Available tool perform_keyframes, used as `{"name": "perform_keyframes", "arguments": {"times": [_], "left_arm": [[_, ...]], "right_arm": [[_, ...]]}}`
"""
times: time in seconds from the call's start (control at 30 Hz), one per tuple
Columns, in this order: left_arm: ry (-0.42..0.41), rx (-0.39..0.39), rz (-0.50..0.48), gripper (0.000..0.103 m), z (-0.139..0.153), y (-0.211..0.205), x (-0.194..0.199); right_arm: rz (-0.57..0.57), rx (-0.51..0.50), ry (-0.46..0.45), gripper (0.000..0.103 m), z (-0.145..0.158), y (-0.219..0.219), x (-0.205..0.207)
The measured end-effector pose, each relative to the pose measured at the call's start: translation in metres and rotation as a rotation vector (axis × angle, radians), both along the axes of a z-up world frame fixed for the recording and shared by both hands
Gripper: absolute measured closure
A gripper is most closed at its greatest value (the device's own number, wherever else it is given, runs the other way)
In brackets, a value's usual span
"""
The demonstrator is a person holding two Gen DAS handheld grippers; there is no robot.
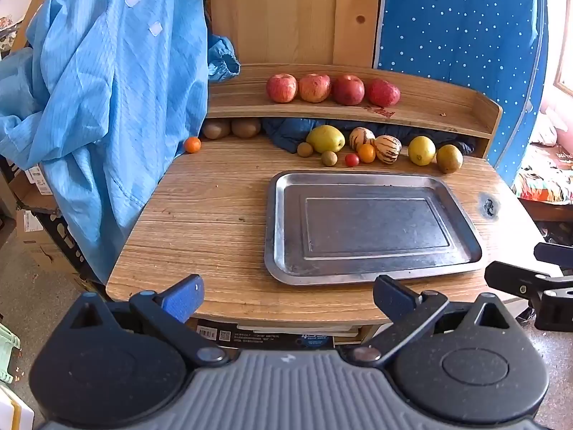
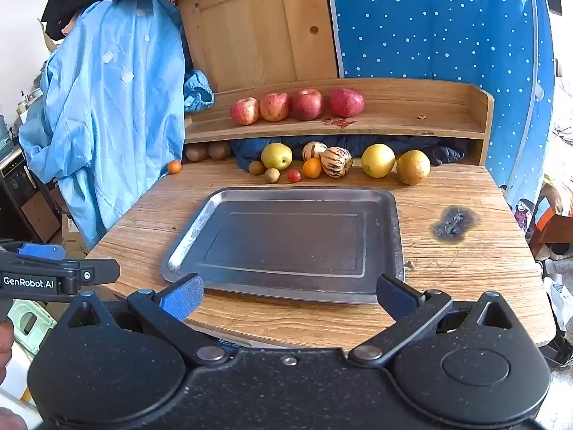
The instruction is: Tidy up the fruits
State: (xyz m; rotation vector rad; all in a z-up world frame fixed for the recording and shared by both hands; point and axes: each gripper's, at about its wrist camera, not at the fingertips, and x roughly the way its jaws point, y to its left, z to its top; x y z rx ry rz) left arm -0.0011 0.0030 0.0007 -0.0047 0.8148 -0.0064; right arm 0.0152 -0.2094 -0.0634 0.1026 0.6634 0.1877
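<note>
Hovering spread and empty at the near edge of the counter (image 1: 200, 215), left tongs (image 1: 288, 295) and right tongs (image 2: 288, 295) face the bare steel tray (image 2: 222, 200), seemingly laid ready for the mixed fruits (image 2: 336, 163) beyond it; four apples (image 1: 315, 87) line the shelf (image 1: 447, 107).

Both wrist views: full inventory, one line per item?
Tray: 1, steel, empty, mid-table.
Apples: 4, red, row on shelf.
Pear: 1, yellow-green, behind tray.
Striped melons: 2, cream with dark stripes, behind tray.
Yellow fruits: 2, back right of table.
Oranges: 2, small; one by coat, one by melons.
Tomato: 1, red, behind tray.
Kiwis: 4, brown; two under shelf, two small by pear.
Coat: 1, light blue, hanging left.
Table: 1, wood, burn mark right.
Left gripper: open, near edge.
Right gripper: open, near edge.
</note>
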Motion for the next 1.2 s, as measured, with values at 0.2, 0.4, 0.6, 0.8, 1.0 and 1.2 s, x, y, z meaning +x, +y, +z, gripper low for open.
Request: {"name": "perform_keyframes", "arguments": {"times": [0.2, 0.4, 0.6, 0.8, 1.0, 1.2], "left_arm": [[0.003, 0.008, 0.002, 0.001, -0.003, -0.002, 0.002], [0.005, 0.010, 0.002, 0.001, -0.003, -0.002, 0.003], [0.008, 0.021, -0.002, 0.001, -0.007, -0.010, 0.003], [0.012, 0.023, 0.000, 0.001, -0.009, -0.013, 0.005], [0.013, 0.023, 0.000, 0.001, -0.009, -0.012, 0.006], [0.018, 0.024, -0.002, 0.001, -0.009, -0.012, 0.007]], "right_arm": [[0.000, -0.002, -0.004, 0.001, -0.001, 0.000, 0.001], [-0.001, 0.003, 0.003, 0.001, -0.002, -0.003, 0.003], [-0.002, 0.005, 0.003, 0.001, -0.002, -0.004, 0.004], [-0.001, 0.007, 0.005, 0.001, 0.001, -0.004, 0.006], [0.001, 0.010, 0.006, 0.001, -0.006, -0.004, 0.008], [0.005, 0.018, 0.013, 0.001, -0.005, -0.005, 0.010]]}}
